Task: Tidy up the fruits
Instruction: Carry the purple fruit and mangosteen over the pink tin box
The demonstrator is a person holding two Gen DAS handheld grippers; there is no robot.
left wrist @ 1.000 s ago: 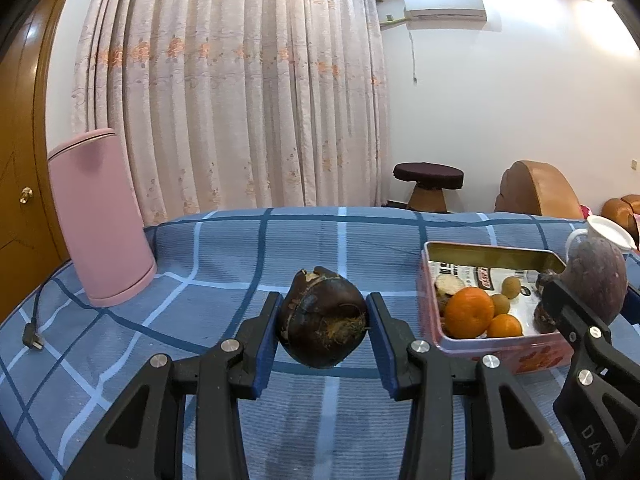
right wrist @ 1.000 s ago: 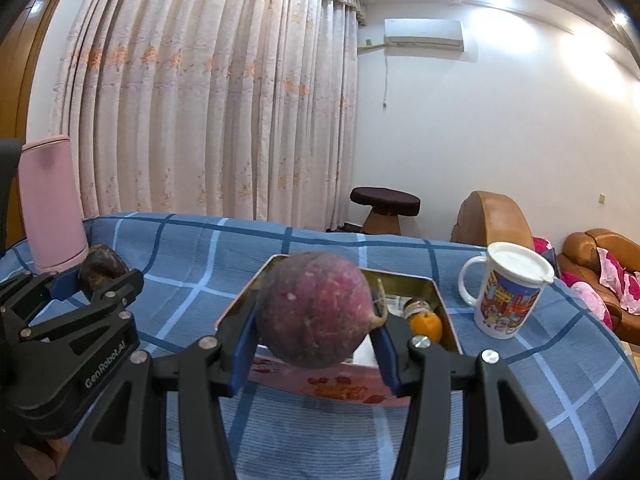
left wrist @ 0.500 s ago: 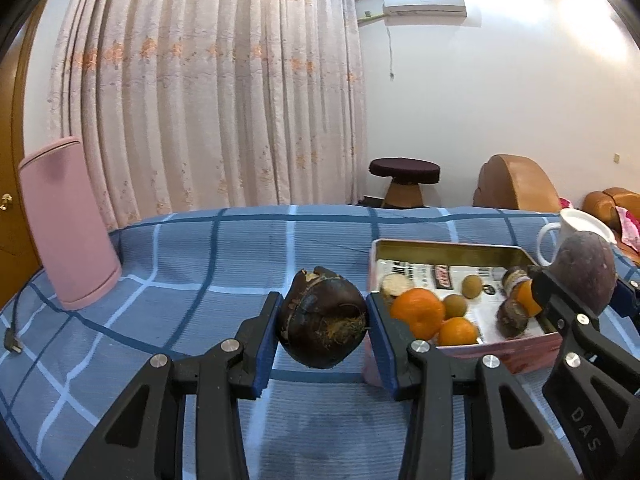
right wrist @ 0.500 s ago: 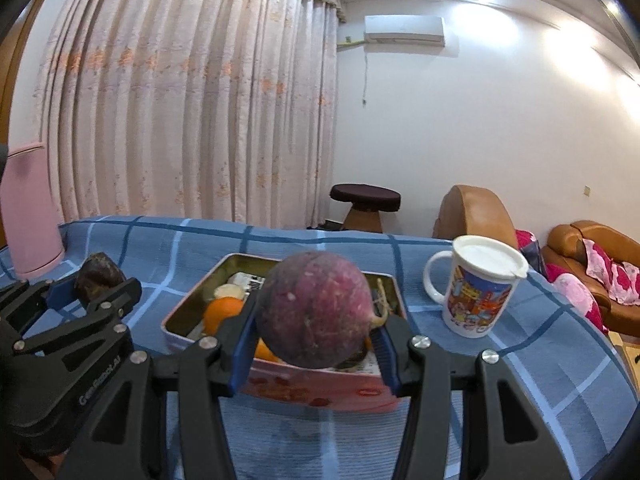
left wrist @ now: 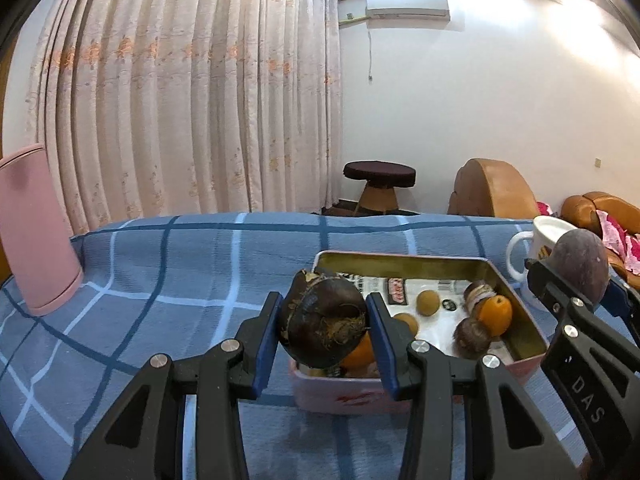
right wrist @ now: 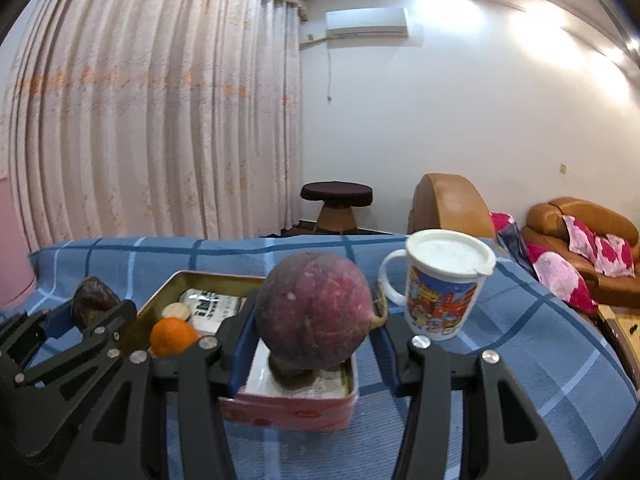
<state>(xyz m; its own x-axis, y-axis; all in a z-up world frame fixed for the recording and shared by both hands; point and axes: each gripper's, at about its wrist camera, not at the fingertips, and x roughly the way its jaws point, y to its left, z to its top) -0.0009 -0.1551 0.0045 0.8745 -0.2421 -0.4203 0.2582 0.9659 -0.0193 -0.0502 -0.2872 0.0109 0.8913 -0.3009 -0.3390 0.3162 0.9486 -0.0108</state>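
Both sets of fingers are clamped on fruit, left (left wrist: 323, 326) on a dark brown one (left wrist: 324, 320), right (right wrist: 316, 320) on a purple one (right wrist: 314, 312), above the tin (right wrist: 160, 300). Dropping both together, they could collide or bruise the oranges (right wrist: 174, 336).

A: Dark brown fruit (left wrist: 323, 326), rough and scabby with dry fibres on its face, hangs above the near-left corner of the tin (left wrist: 516, 334).

B: And the round purple-red fruit (right wrist: 314, 312), speckled, short stem to its right, sits above the tin's near end.

A: Tin's a shallow pink-sided box, gold inside, on the blue checked cloth. In it: oranges (left wrist: 495, 312), small tan round fruits (left wrist: 427, 301), two brown ones (left wrist: 472, 334).
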